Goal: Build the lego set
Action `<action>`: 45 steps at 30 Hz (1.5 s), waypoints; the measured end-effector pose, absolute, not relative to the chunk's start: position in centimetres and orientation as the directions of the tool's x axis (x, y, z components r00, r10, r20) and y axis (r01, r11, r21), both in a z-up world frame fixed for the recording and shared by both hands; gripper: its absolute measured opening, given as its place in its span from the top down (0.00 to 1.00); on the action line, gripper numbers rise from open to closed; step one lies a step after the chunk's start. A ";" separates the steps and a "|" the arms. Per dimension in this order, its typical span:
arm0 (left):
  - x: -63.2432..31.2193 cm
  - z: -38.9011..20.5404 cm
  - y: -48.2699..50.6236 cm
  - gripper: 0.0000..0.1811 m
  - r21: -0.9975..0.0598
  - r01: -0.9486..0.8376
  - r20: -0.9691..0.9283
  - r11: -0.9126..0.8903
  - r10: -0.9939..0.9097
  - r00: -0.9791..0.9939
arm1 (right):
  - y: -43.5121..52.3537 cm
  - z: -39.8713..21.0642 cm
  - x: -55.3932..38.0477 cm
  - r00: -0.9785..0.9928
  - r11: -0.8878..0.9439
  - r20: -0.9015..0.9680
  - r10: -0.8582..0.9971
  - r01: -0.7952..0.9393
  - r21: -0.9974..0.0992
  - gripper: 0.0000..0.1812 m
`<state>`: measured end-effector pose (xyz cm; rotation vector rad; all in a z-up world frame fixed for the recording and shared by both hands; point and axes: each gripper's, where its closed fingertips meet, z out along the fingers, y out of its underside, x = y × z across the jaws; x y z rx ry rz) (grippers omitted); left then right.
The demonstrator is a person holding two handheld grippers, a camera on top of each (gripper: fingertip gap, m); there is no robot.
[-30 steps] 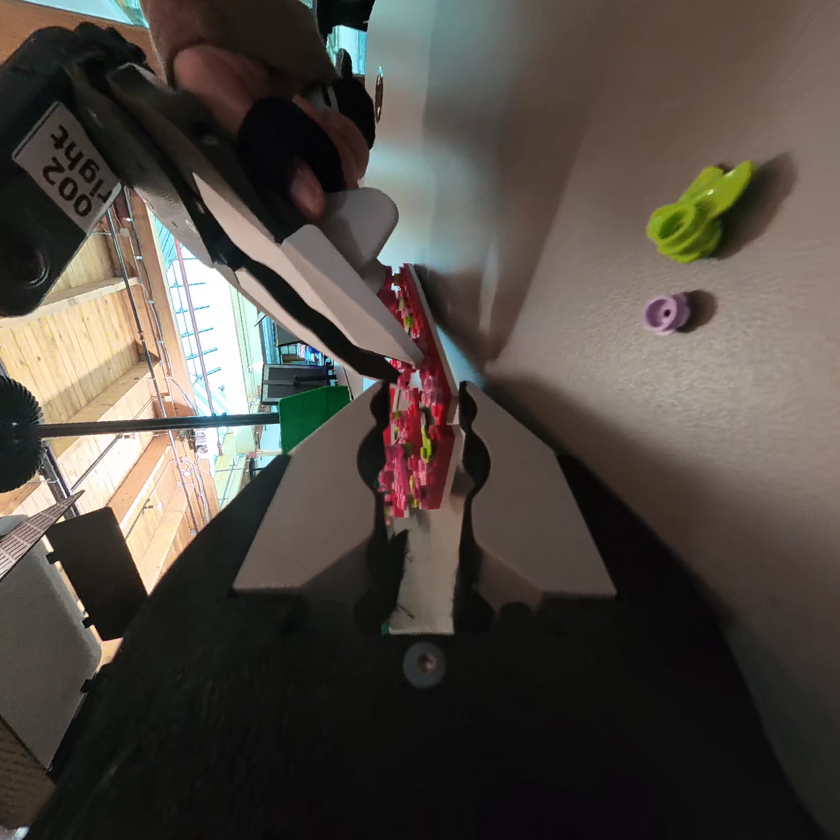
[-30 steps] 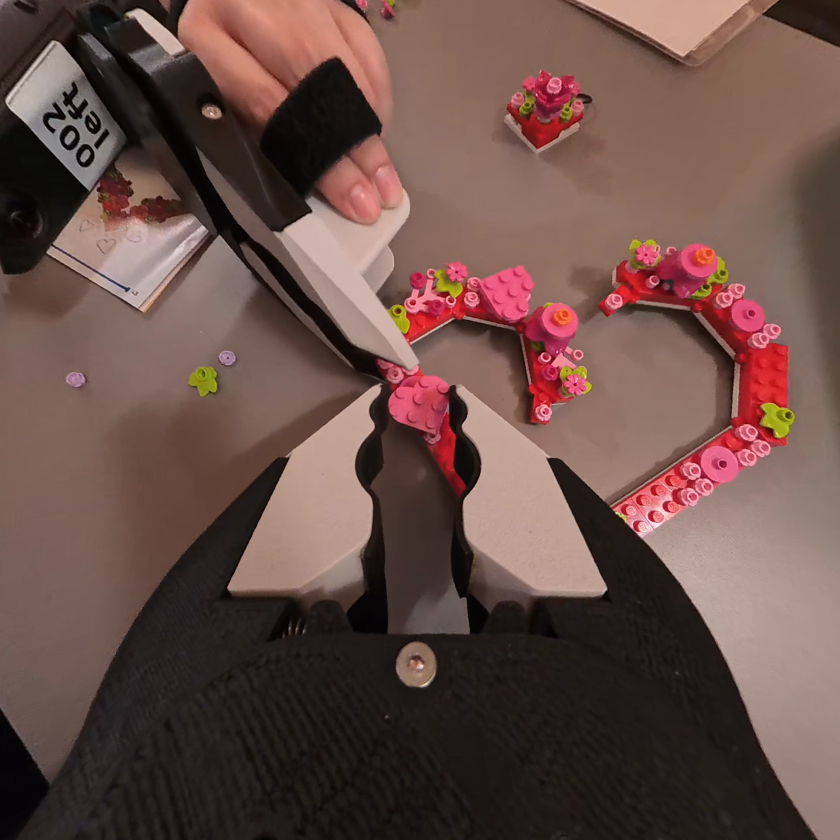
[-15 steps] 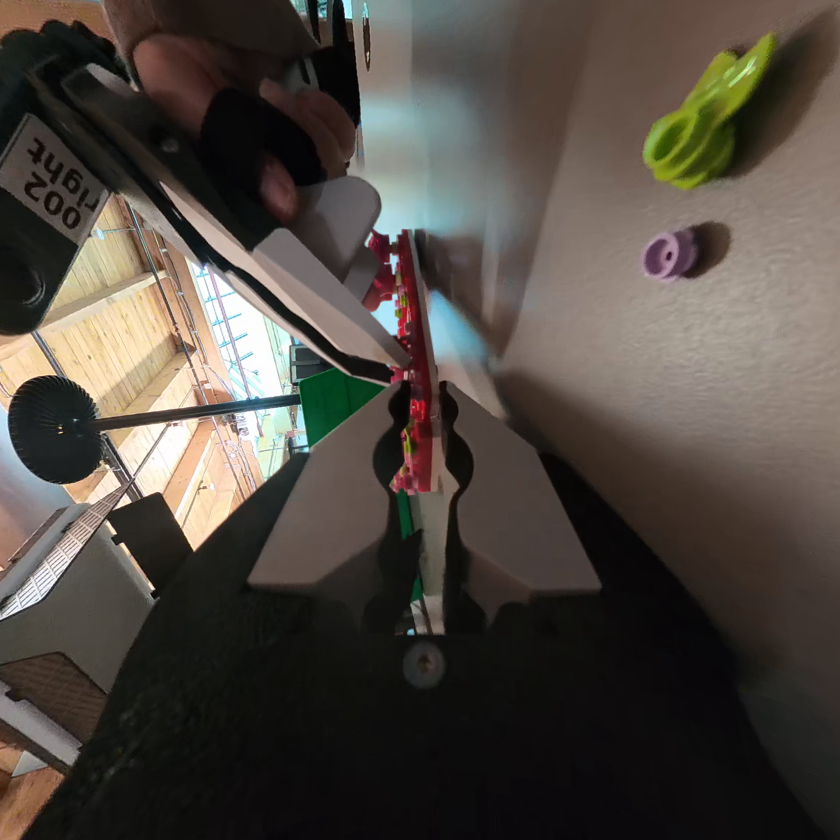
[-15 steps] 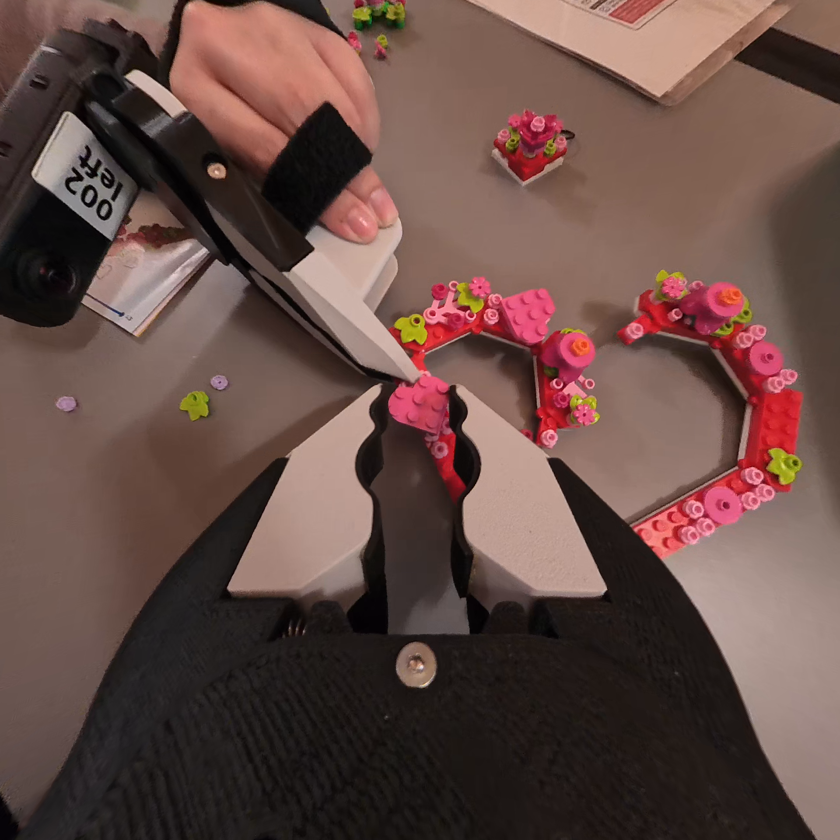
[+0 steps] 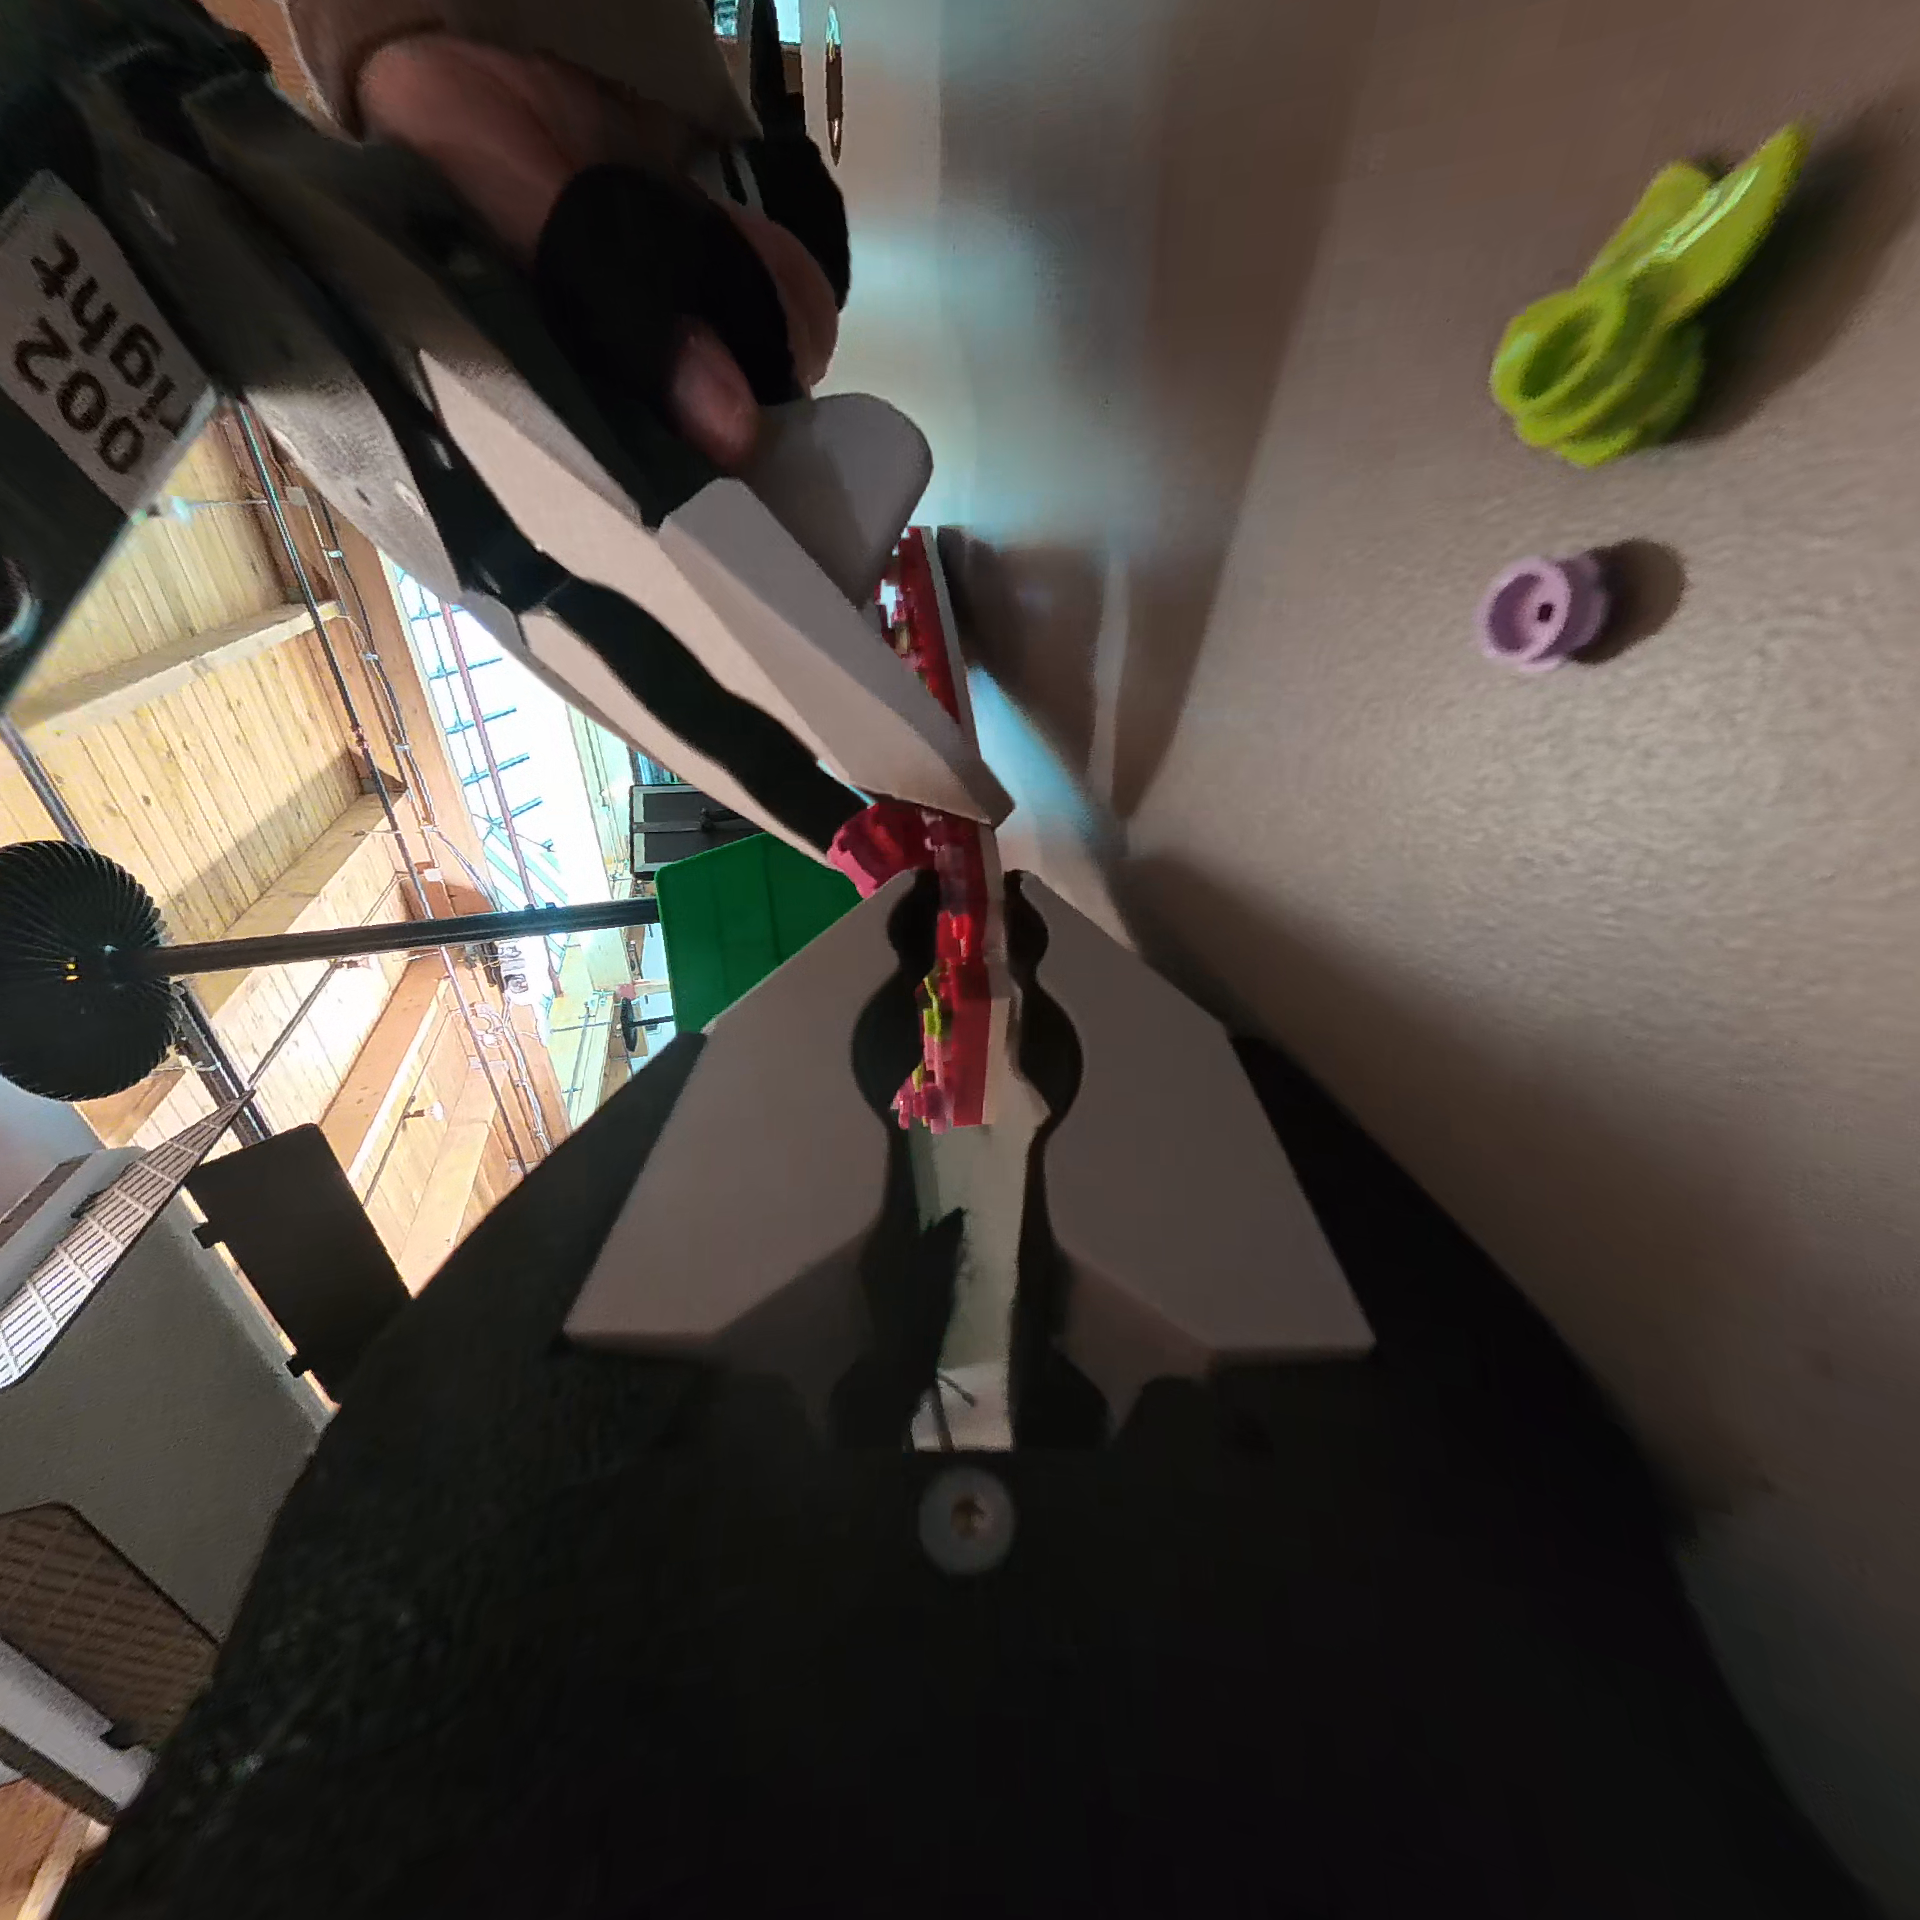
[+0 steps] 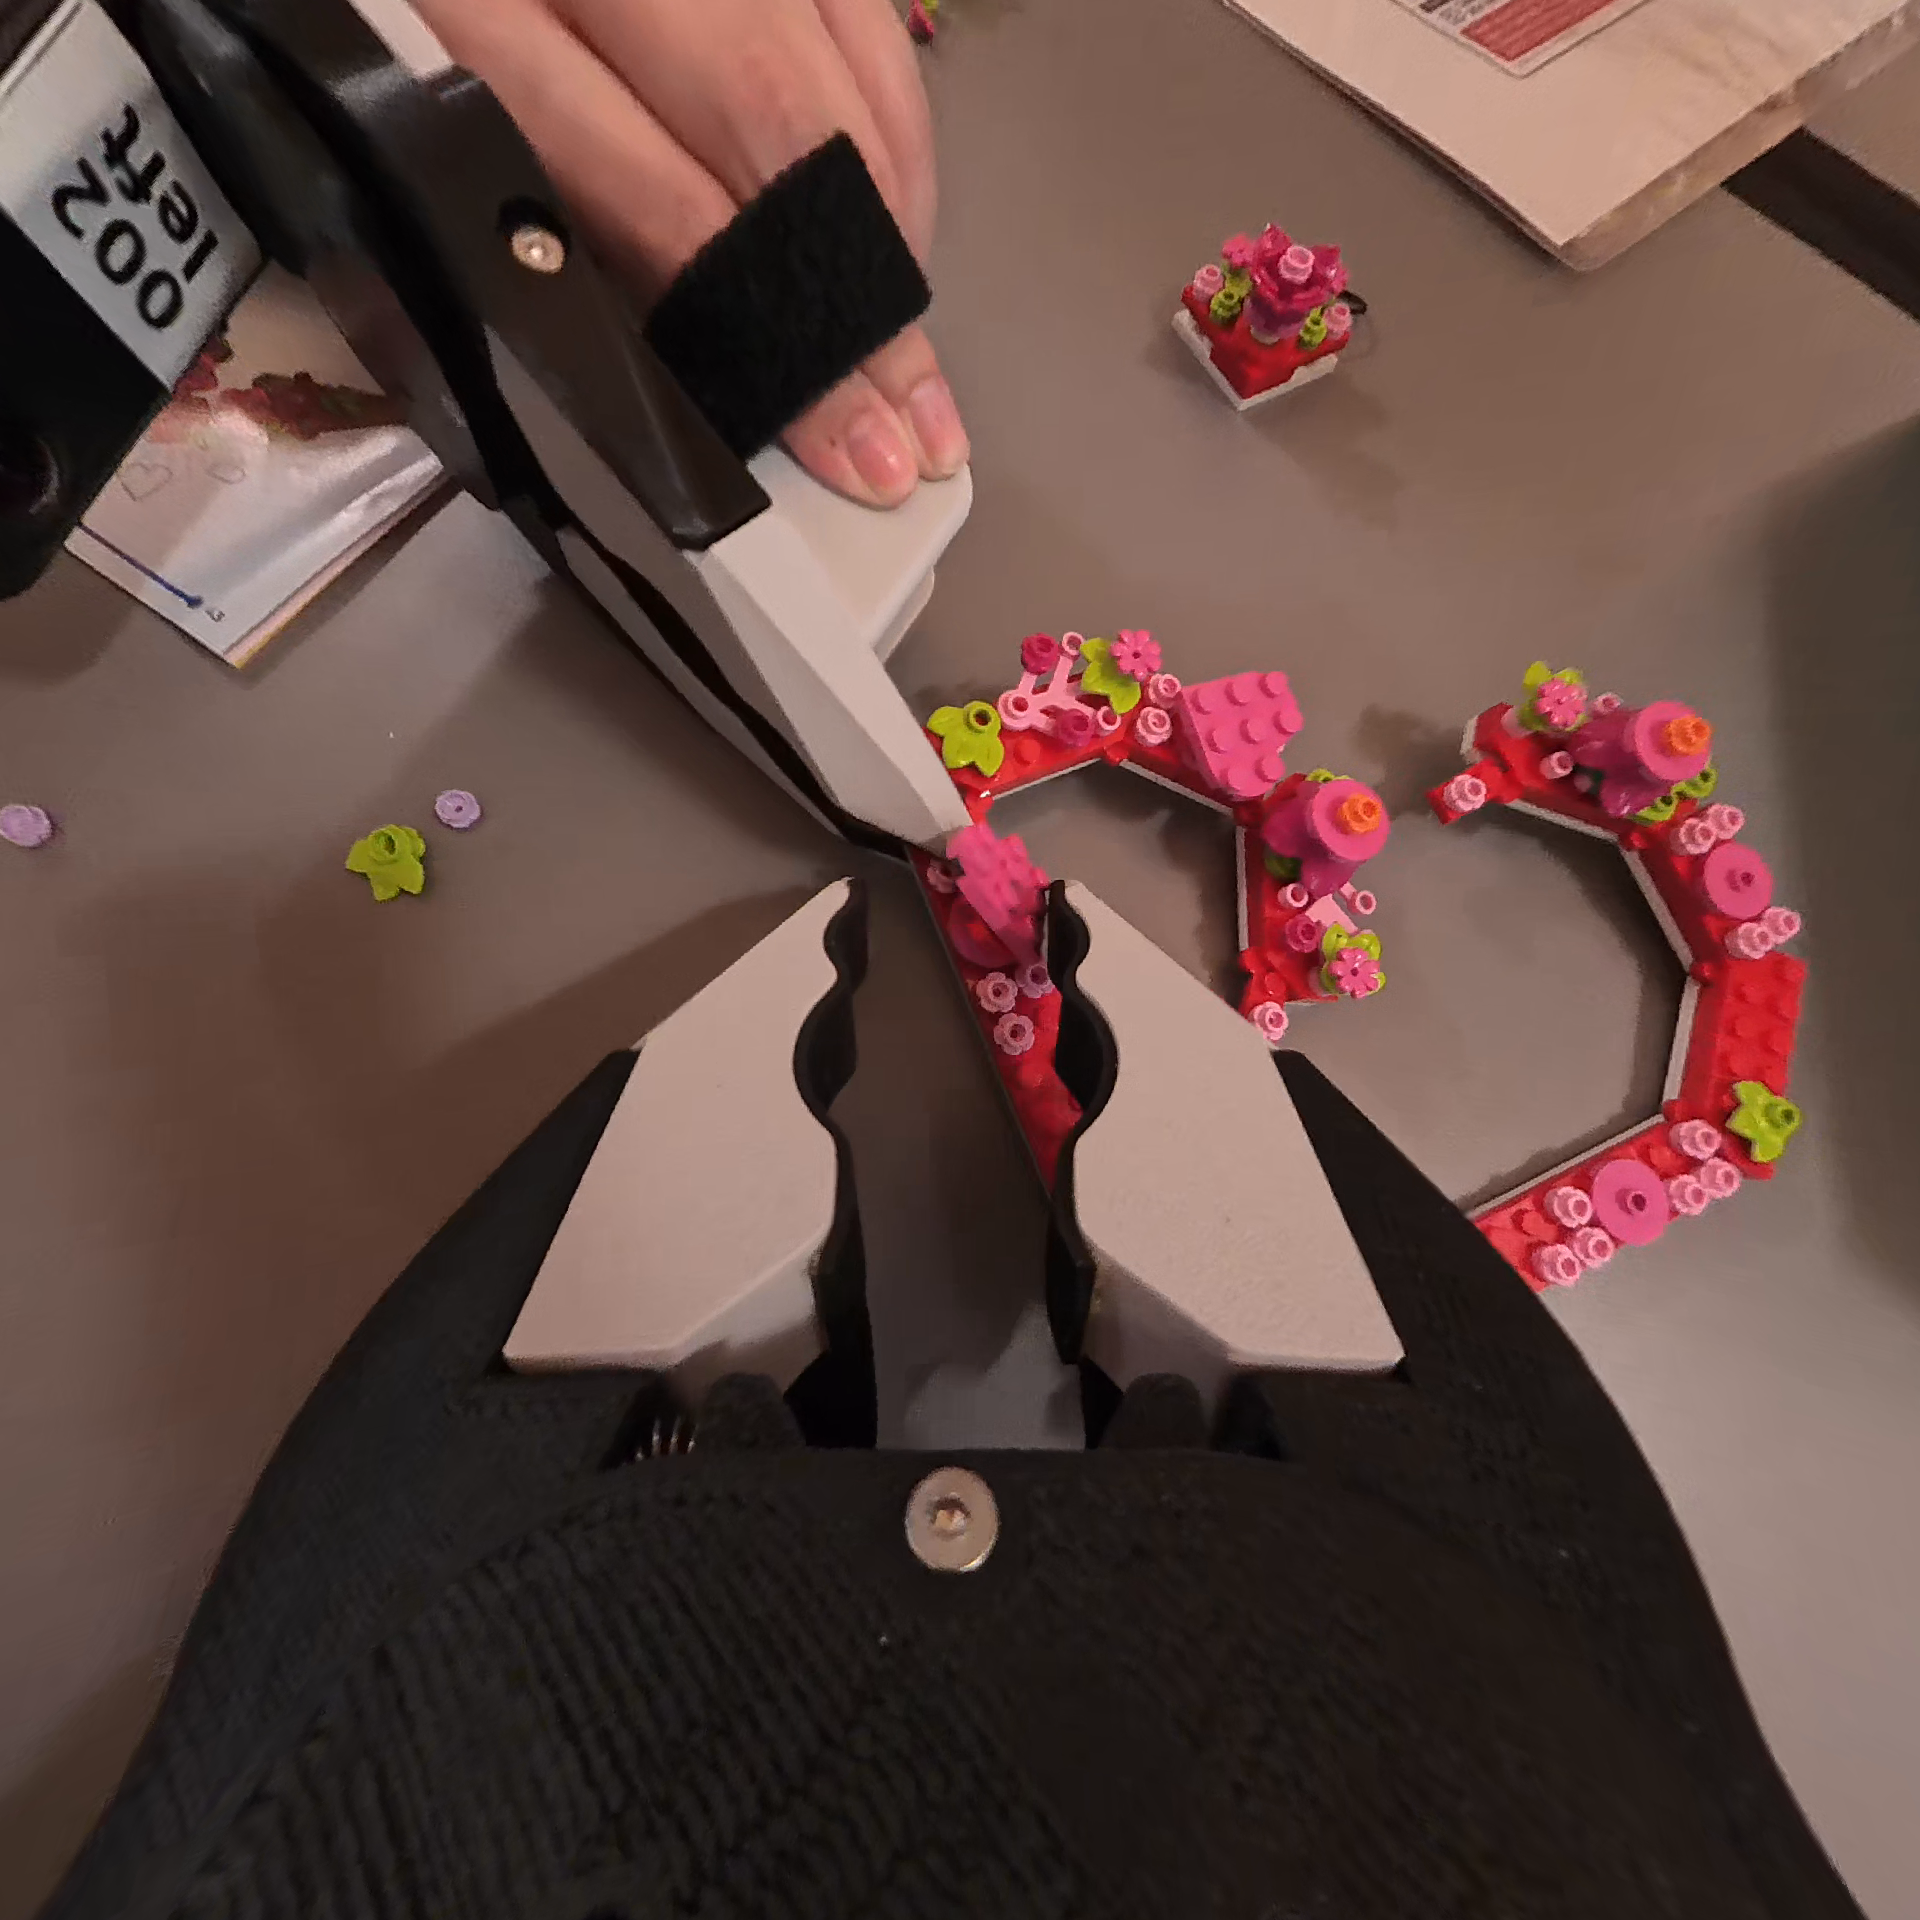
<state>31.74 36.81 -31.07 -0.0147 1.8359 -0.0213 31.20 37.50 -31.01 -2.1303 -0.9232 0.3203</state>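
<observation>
Red bricks of the left heart half (image 6: 1023,1039) rest on the table (image 6: 1455,499), the left gripper (image 5: 961,883) clamped on its edge, while the right gripper (image 6: 951,883), jaws apart, seems to seat the pink heart piece (image 6: 997,868), likely needing a downward press.

Desk (image 6: 1299,540) is open ahead of you betw. the small flower block (image 6: 1265,320) and heart halves. Left hand-held gripper (image 6: 914,831) blocks your front-left; loose green leaf (image 6: 387,860) & lilac studs (image 6: 457,808) litter the left.
</observation>
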 end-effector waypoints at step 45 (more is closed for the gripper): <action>32.0 -29.7 37.0 0.95 -0.309 -0.016 -0.916 0.951 -0.302 -0.263 | 39.3 -29.9 33.3 0.165 -0.109 0.939 0.303 0.984 -0.138 0.89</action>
